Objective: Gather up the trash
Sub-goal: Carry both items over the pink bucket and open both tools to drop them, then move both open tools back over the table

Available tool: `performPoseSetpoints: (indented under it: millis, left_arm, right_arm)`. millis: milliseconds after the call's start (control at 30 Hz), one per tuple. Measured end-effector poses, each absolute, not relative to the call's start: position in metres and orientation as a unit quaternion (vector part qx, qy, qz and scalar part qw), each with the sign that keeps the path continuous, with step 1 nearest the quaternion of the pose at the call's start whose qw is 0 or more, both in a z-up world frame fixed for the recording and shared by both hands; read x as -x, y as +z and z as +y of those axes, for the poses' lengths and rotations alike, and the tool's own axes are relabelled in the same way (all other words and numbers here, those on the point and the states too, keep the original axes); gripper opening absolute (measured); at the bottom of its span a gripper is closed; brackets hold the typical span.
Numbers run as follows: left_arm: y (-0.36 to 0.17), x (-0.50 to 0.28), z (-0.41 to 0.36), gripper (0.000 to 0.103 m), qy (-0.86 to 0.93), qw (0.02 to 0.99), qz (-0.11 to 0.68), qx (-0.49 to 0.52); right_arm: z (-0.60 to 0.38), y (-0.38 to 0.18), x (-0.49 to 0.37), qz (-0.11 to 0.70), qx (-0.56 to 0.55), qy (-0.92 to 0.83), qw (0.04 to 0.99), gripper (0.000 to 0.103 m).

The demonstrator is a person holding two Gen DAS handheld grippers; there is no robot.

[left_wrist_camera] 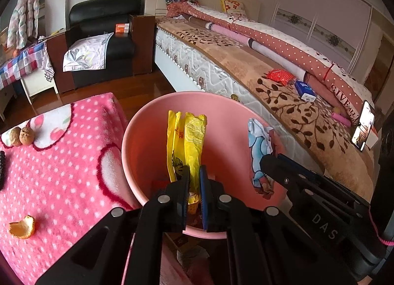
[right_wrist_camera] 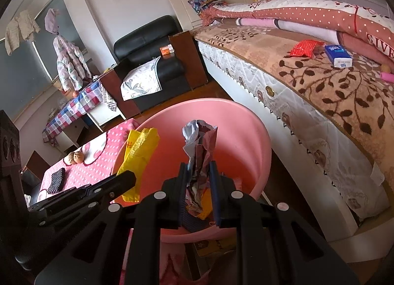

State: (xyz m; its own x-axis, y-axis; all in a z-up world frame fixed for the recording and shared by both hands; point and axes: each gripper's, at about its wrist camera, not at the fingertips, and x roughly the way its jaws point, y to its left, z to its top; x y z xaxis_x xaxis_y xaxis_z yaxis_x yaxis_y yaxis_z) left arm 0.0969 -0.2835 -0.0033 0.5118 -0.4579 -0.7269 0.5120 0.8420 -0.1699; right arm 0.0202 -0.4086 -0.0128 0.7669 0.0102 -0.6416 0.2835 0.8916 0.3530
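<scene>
A pink bin (left_wrist_camera: 221,112) (right_wrist_camera: 246,142) stands between a pink dotted surface and the bed. My left gripper (left_wrist_camera: 194,174) is shut on a yellow wrapper (left_wrist_camera: 187,137) and holds it over the bin's mouth; the wrapper also shows in the right wrist view (right_wrist_camera: 138,152). My right gripper (right_wrist_camera: 198,169) is shut on a crumpled blue-and-pink wrapper (right_wrist_camera: 199,142) over the bin; that wrapper shows in the left wrist view (left_wrist_camera: 258,152). Some trash lies at the bin's bottom. A red packet (left_wrist_camera: 280,75) (right_wrist_camera: 304,47) lies on the bed.
An orange peel (left_wrist_camera: 22,227) and two walnuts (left_wrist_camera: 21,136) lie on the pink dotted cloth (left_wrist_camera: 61,174). On the bed are a blue tissue pack (left_wrist_camera: 305,90) and a phone (left_wrist_camera: 364,125). A black armchair (left_wrist_camera: 103,39) stands behind.
</scene>
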Motion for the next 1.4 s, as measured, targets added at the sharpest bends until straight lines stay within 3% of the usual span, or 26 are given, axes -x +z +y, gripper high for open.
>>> performPoseSetpoints:
  millis: [67, 233, 400, 533, 800, 1400]
  left_arm:
    - [-0.003, -0.097, -0.283, 0.009, -0.279, 0.870, 0.406, -0.032]
    - [-0.002, -0.097, -0.278, 0.037, -0.283, 0.870, 0.403, -0.023]
    - [0.002, -0.097, -0.268, 0.043, -0.282, 0.872, 0.400, -0.013]
    - [0.006, -0.098, -0.253, 0.045, -0.276, 0.875, 0.398, -0.003]
    - [0.011, -0.092, -0.231, 0.048, -0.273, 0.876, 0.397, 0.005]
    - [0.018, -0.072, -0.159, 0.049, -0.218, 0.895, 0.389, 0.014]
  right_arm:
    - [-0.409, -0.013, -0.020, 0.333, -0.221, -0.074, 0.914, 0.018]
    - [-0.410, -0.015, -0.020, 0.334, -0.221, -0.075, 0.913, 0.018]
    - [-0.412, -0.016, -0.021, 0.332, -0.224, -0.078, 0.913, 0.018]
    - [-0.413, -0.016, -0.023, 0.331, -0.232, -0.078, 0.912, 0.019]
    - [-0.411, -0.016, -0.026, 0.340, -0.241, -0.073, 0.906, 0.029]
    - [-0.351, 0.002, -0.028, 0.339, -0.208, -0.008, 0.918, 0.029]
